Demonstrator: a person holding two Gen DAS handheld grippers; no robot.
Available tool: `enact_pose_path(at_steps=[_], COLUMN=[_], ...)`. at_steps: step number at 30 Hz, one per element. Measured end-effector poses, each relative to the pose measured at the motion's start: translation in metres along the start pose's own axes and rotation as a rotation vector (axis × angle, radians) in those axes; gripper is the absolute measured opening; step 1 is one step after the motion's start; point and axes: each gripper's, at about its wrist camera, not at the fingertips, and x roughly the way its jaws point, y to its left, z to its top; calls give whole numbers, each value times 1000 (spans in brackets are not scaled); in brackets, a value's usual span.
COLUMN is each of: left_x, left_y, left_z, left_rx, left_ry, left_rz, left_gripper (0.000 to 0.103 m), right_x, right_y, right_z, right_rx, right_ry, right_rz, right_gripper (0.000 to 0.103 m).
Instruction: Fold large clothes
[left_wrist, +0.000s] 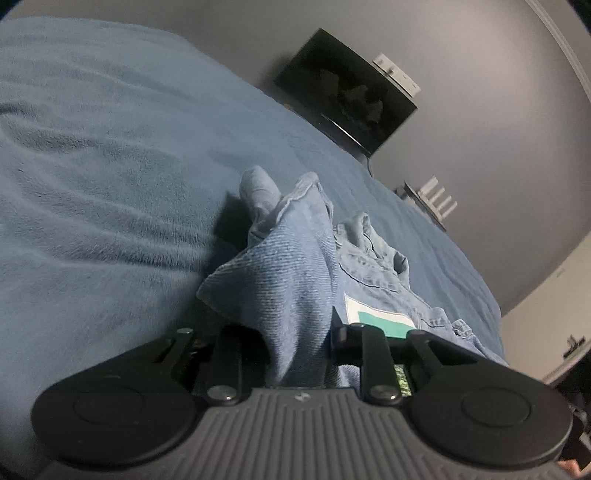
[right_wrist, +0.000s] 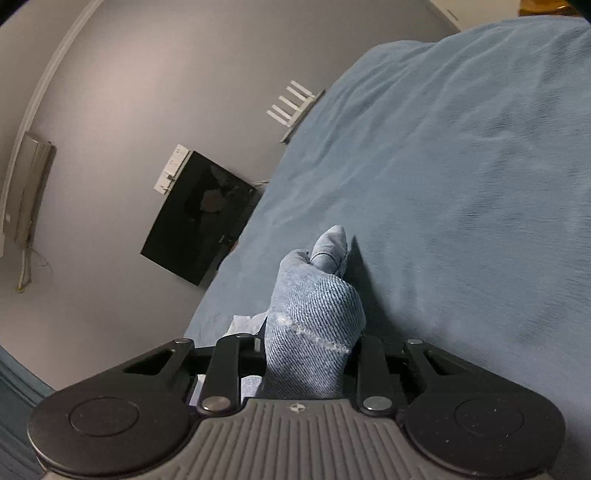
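Left wrist view shows the left gripper (left_wrist: 295, 332) with its jaws closed narrow on a bunched fold of the light blue denim garment (left_wrist: 295, 280), which rises out of the grip at the lower centre of the frame and trails away to the right across the blue fleece blanket on the bed (left_wrist: 110, 166). A white and teal label patch (left_wrist: 376, 317) shows on the cloth just right of the grip. Right wrist view shows the right gripper (right_wrist: 306, 354) likewise clamped on a thick wad of the same denim, where a worn, frayed whitish seam line (right_wrist: 314, 334) crosses the twill at the lower centre. With both ends pinched, the step in hand looks like carrying or stretching the garment before a fold. To do it well, I would judge that the two grippers should draw apart until the cloth between them hangs flat, then lower it onto the blanket with edges aligned, keeping the pull even so the heavy cloth does not slip from either grip. Denim here is stiff, ribbed in a diagonal weave and thick at the hems, so it should hold a crease but bunch stubbornly; the blanket is soft, napped and rippled, likely to drag on the cloth. At the upper part of both frames a black flat screen (left_wrist: 347, 92) hangs on the grey wall (left_wrist: 480, 110).
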Motion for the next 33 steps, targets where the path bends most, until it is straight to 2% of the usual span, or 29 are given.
enact_pose_path(at_steps=[5, 8, 10, 12, 16, 18, 20, 22, 25, 26, 27, 28, 29, 30, 33], left_x=[-43, -57, -57, -55, -50, -47, -41, -38, -32, -31, -30, -29, -27, -25, -24], left_y=[-9, -11, -14, -17, -17, -13, -8, -3, 3, 5, 6, 7, 8, 6, 10], left_z=[-14, -20, -22, -24, -24, -24, -23, -24, -25, -25, -25, -25, -25, -24, -25], left_rx=[6, 2, 1, 5, 1, -24, -41, -49, -60, -66, -69, -71, -72, -73, -85], left_ry=[58, 104, 128, 134, 150, 165, 174, 180, 193, 195, 195, 196, 197, 198, 204], left_rz=[-5, 7, 26, 38, 84, 93, 95, 100, 103, 103, 102, 102, 103, 105, 106], left_gripper=[21, 21, 22, 23, 32, 36, 41, 45, 47, 48, 48, 48, 49, 50, 54], right_x=[-54, -70, -66, -75, -107, -116, -127, -128, -118, -111, -103, -94, -86, -77, -65], right_y=[-6, -13, -18, -24, -9, 8, 21, 34, 53, 58, 63, 69, 75, 80, 89], right_z=[-3, -4, -2, 0, -3, -5, -10, -20, -44, -52, -62, -73, -84, -95, -128], right_rx=[11, -9, -28, 5, -105, -175, -239, -309, -373, -379, -390, -409, -428, -446, -514], right_ry=[22, 75, 145, 168, 85, 35, 2, -3, 56, 89, 124, 167, 200, 233, 295], right_rz=[-48, -109, -193, -275, -334, -344, -294, -219, -95, -52, -19, 3, 14, 29, 43], right_gripper=[27, 29, 39, 62, 78, 79, 78, 77, 69, 61, 47, 40, 26, 22, 17])
